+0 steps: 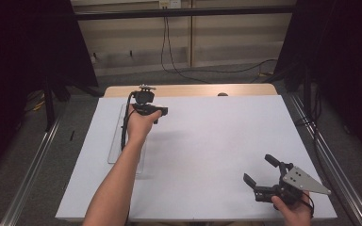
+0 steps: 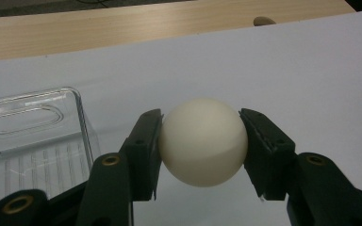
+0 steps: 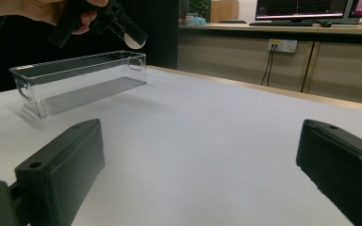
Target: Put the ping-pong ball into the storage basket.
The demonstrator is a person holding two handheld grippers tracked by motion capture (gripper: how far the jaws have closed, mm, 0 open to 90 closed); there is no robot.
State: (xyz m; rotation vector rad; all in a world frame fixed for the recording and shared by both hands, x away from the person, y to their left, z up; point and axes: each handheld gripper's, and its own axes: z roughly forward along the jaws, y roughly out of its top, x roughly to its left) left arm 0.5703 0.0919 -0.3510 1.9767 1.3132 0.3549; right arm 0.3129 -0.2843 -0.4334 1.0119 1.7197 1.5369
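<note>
The left tool is clamped on a smooth white ball above the counter, beside a clear bin. The ball could slip out and roll away. The right tool rests spread apart, holding nothing.

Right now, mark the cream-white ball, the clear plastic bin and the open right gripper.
cream-white ball (image 2: pixel 202 141): left gripper view, front face.
clear plastic bin (image 3: pixel 82 77): right gripper view, long side wall.
right gripper (image 1: pixel 258 168): high view, between fingertips.
</note>
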